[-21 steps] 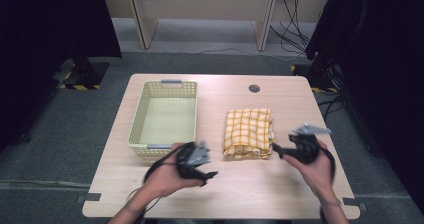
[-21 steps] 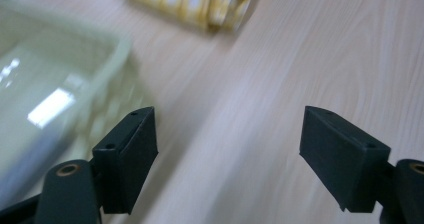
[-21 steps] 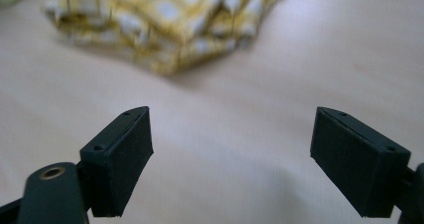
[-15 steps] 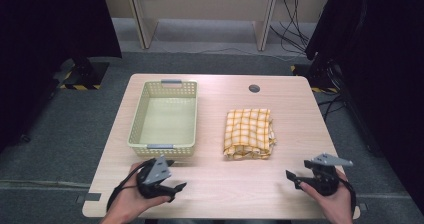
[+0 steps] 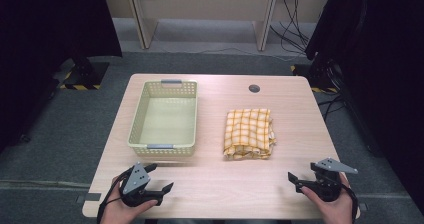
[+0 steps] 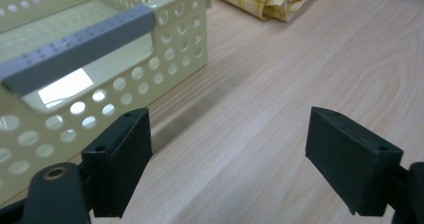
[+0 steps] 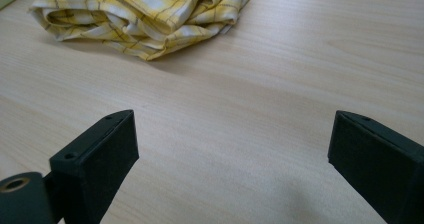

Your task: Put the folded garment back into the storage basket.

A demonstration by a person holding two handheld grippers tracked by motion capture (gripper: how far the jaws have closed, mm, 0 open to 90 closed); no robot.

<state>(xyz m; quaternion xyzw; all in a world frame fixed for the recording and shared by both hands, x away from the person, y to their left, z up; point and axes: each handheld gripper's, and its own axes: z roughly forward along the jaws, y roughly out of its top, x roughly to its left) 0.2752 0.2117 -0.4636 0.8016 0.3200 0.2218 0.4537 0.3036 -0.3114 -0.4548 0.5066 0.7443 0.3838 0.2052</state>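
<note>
From the high view, the left gripper [image 5: 159, 180] sits at the near left edge of the table [image 5: 210, 184], jaws apart and holding nothing. The pale basket [image 5: 137, 129] stands just ahead of it. The right gripper [image 5: 295, 179] rests near the table's near right corner, jaws also apart and empty, with the folded yellow checked cloth [image 5: 248, 133] ahead of it and to its left.

In the left gripper view, the jaws stand wide over bare wood; the basket's perforated wall and grey handle [image 6: 75, 49] lie close ahead on the left, the cloth farther off beyond.

In the right gripper view, the jaws gape wide with nothing between them, the cloth lying ahead and leftward, apart from them.
</note>
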